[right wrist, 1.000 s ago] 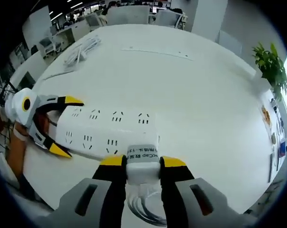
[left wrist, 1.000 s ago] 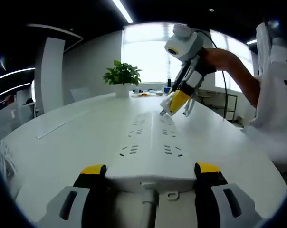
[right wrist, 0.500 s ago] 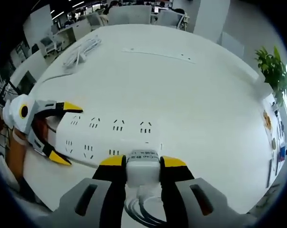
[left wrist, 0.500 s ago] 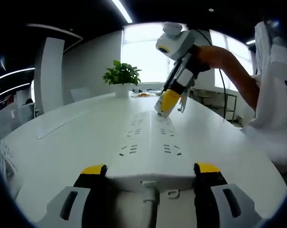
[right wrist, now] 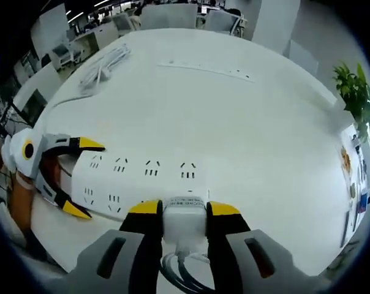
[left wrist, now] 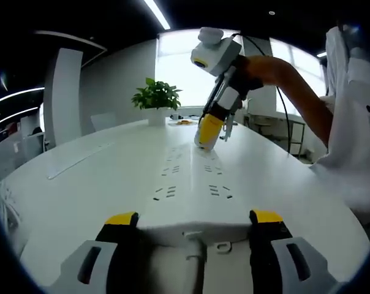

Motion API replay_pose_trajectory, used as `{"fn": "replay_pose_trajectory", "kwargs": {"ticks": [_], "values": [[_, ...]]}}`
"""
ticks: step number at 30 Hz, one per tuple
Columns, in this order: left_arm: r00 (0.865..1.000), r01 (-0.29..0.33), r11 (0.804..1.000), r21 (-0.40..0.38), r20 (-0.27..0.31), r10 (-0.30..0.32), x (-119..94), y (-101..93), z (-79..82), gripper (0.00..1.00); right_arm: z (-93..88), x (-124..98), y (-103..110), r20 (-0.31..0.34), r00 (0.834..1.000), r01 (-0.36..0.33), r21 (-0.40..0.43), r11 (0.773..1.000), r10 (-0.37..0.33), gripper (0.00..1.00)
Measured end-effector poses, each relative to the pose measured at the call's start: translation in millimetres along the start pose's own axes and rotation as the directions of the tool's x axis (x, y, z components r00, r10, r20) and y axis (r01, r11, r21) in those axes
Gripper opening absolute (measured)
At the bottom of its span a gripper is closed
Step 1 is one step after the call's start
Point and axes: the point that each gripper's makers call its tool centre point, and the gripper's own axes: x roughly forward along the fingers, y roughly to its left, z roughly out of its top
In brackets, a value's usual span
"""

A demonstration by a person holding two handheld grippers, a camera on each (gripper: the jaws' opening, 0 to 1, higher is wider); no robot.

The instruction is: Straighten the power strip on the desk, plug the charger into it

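Closest in, the right gripper (right wrist: 176, 211) was pinching the white charger (right wrist: 184, 215) between its yellow-tipped jaws, with the charger's coiled cable (right wrist: 180, 274) dangling below, and it hovered right at the near edge of the power strip (right wrist: 139, 180), over the end sockets. The left gripper (left wrist: 189, 220) had its jaws spread around the strip's cord end, one on each side; it looked like they were bracing it, though I couldn't tell how hard they pressed. The strip lay flat on the white desk (right wrist: 246, 122), already pretty straight from what I could see. For the plug-in, I'd say line the prongs up square over one socket, keep the charger upright, push straight down, and keep the strip pinned so it can't skid. Farther off sat a potted plant (left wrist: 156, 98) and a loose white cable bundle (right wrist: 102, 66).
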Motion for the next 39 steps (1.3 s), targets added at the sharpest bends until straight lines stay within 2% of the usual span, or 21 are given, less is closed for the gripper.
{"fn": "replay_pose_trajectory", "kwargs": {"ticks": [2, 9, 13, 15, 17, 20, 22, 25, 27, 28, 29, 30, 31, 32, 33, 34, 37, 39], "values": [[1.000, -0.001, 1.000, -0.001, -0.001, 0.001, 0.1, 0.4, -0.1, 0.73, 1.7, 2.1, -0.9, -0.007, 1.000, 0.021, -0.014, 1.000, -0.021, 0.26], [1.000, -0.006, 1.000, -0.002, -0.001, 0.006, 0.3, 2.1, -0.7, 0.73, 4.0, 5.9, -3.5, 0.001, 1.000, 0.023, -0.004, 1.000, -0.023, 0.26], [1.000, -0.010, 1.000, -0.004, -0.001, 0.010, 0.5, 3.6, -1.1, 0.72, 7.7, 6.7, -3.6, 0.060, 0.998, 0.002, -0.014, 1.000, -0.002, 0.27], [1.000, -0.010, 1.000, -0.004, -0.001, 0.010, 0.6, 4.2, -1.3, 0.73, 12.3, 7.3, -2.1, 0.103, 0.994, -0.023, -0.045, 0.999, 0.027, 0.28], [1.000, -0.010, 1.000, -0.004, 0.000, 0.010, 0.5, 5.0, -1.6, 0.73, 11.6, 7.6, -0.7, 0.108, 0.993, -0.032, -0.110, 0.993, 0.044, 0.29], [1.000, -0.010, 1.000, -0.004, 0.001, 0.010, 0.2, 5.8, -2.0, 0.73, 14.6, 4.8, 1.2, 0.125, 0.991, -0.033, -0.119, 0.992, 0.048, 0.29], [1.000, -0.010, 1.000, -0.004, 0.001, 0.010, 0.1, 6.3, -2.3, 0.73, 19.4, -0.5, 4.0, 0.151, 0.986, -0.053, -0.109, 0.993, 0.069, 0.31], [1.000, -0.010, 1.000, -0.004, 0.001, 0.010, -0.2, 6.8, -2.5, 0.73, 36.8, -19.5, 13.0, 0.244, 0.962, -0.066, -0.233, 0.970, 0.124, 0.38], [1.000, -0.010, 1.000, -0.004, 0.001, 0.010, -0.4, 7.1, -2.7, 0.73, 42.3, -36.8, 24.8, 0.281, 0.942, -0.078, -0.346, 0.935, 0.182, 0.38], [1.000, -0.010, 1.000, -0.004, 0.001, 0.010, -0.5, 7.1, -2.8, 0.73, 43.2, -44.9, 28.5, 0.288, 0.937, -0.060, -0.423, 0.904, 0.197, 0.39], [1.000, -0.010, 1.000, -0.004, 0.001, 0.010, -0.5, 7.3, -2.8, 0.73, 43.4, -52.3, 32.1, 0.295, 0.932, -0.032, -0.508, 0.861, 0.209, 0.39], [1.000, -0.010, 1.000, -0.004, 0.001, 0.010, -0.6, 7.3, -2.9, 0.73, 42.8, -58.3, 36.0, 0.297, 0.928, -0.002, -0.603, 0.798, 0.227, 0.41], [1.000, -0.010, 1.000, -0.004, 0.001, 0.010, -0.6, 7.5, -2.9, 0.73, 42.0, -61.3, 37.9, 0.297, 0.925, 0.020, -0.659, 0.751, 0.236, 0.42], [1.000, -0.011, 1.000, -0.004, 0.001, 0.011, -0.7, 7.6, -3.0, 0.73, 38.0, -64.3, 40.6, 0.287, 0.925, 0.052, -0.744, 0.667, 0.249, 0.44], [1.000, -0.011, 1.000, -0.005, 0.001, 0.011, -0.7, 7.8, -3.0, 0.73, 34.4, -64.6, 42.5, 0.279, 0.924, 0.064, -0.787, 0.614, 0.260, 0.45], [1.000, -0.012, 1.000, -0.005, 0.001, 0.012, -0.8, 7.9, -3.2, 0.73, 30.0, -62.6, 42.8, 0.264, 0.926, 0.059, -0.806, 0.590, 0.269, 0.47], [1.000, -0.018, 1.000, -0.007, 0.000, 0.018, -0.7, 8.4, -3.5, 0.73, 18.7, -51.9, 35.2, 0.204, 0.945, 0.030, -0.832, 0.553, 0.255, 0.47], [1.000, -0.022, 1.000, -0.009, -0.001, 0.022, -0.6, 8.5, -3.6, 0.73, 17.9, -44.3, 26.3, 0.189, 0.957, 0.056, -0.865, 0.498, 0.220, 0.46]]}}
